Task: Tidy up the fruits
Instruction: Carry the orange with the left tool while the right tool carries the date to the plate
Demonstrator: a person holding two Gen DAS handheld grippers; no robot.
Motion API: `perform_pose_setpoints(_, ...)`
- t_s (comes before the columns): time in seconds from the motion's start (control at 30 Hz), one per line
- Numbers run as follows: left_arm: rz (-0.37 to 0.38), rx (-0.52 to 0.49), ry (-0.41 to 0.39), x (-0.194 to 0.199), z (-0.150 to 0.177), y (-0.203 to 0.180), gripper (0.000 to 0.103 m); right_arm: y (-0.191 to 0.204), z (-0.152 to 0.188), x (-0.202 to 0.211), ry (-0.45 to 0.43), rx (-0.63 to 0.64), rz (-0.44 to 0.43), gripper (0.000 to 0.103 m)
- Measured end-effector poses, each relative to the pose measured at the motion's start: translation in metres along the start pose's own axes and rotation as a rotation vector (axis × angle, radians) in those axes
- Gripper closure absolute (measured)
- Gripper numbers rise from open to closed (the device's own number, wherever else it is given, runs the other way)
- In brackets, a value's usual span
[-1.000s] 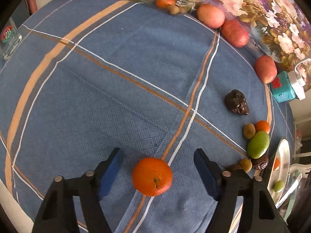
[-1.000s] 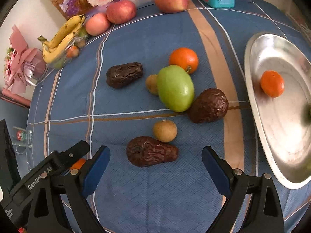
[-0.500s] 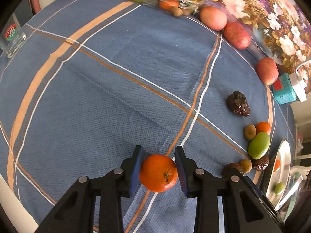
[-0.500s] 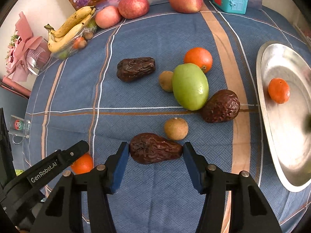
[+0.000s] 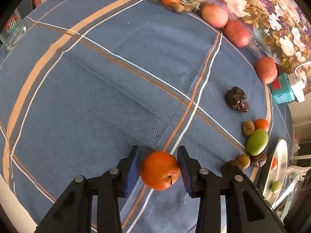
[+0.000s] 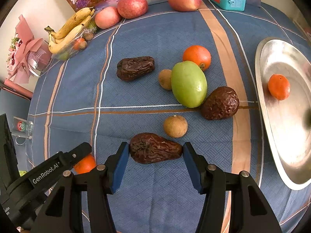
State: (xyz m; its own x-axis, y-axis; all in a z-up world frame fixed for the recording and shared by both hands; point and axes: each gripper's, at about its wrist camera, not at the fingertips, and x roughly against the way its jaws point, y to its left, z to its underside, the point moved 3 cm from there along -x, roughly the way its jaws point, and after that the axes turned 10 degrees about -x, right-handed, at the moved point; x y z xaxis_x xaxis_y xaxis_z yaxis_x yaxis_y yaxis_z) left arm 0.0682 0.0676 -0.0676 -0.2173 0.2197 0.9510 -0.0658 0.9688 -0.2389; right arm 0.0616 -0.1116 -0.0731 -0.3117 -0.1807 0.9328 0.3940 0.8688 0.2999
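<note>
Blue plaid tablecloth (image 5: pixel 116 81), left tool (image 5: pixel 158 168) pinching orange (image 5: pixel 159 170), right tool (image 6: pixel 155 152) gripping wrinkled date (image 6: pixel 154 148), floral backdrop (image 5: pixel 272 9)

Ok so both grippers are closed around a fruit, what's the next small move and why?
Probably lift both straight up a little. The left gripper is shut on the orange and the right gripper on the wrinkled brown fruit, both low over the blue tablecloth. Lifting clears the small tan fruit beside it before heading to the metal tray, which already holds an orange one.
</note>
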Motion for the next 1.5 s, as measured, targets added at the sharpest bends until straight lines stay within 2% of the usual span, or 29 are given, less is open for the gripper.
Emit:
perform_pose_setpoints(0.33, -0.011, -0.019, -0.001, 0.003, 0.009, -0.007, 0.062, -0.003, 0.0, 0.01, -0.016, -0.026, -0.02, 0.045)
perform_pose_setpoints(0.43, 0.009, -0.009, -0.005, 0.004, 0.01, -0.01, 0.063, -0.004, 0.002, 0.013, -0.021, -0.034, -0.026, 0.045)
perform_pose_setpoints(0.77, -0.004, -0.014, -0.081, 0.023, 0.001, -0.021, 0.063, -0.009, 0.002, 0.028, -0.061, -0.03, -0.029, 0.045)
perform_pose_setpoints(0.97, 0.025, -0.021, -0.117, 0.03, -0.005, -0.025, 0.063, -0.017, -0.005, 0.043, -0.112, -0.035, -0.017, 0.045)
perform_pose_setpoints(1.13, 0.035, -0.076, -0.145, 0.038, -0.007, -0.047, 0.063, -0.031, -0.014, 0.058, -0.15, -0.062, -0.012, 0.045)
perform_pose_setpoints(1.37, 0.078, -0.19, -0.138, 0.038, -0.008, -0.096, 0.063, -0.06, -0.03, 0.075, -0.191, -0.117, 0.005, 0.045)
perform_pose_setpoints(1.5, 0.096, -0.29, -0.134, 0.039, -0.004, -0.134, 0.063, -0.099, -0.043, 0.09, -0.235, -0.192, 0.061, 0.045)
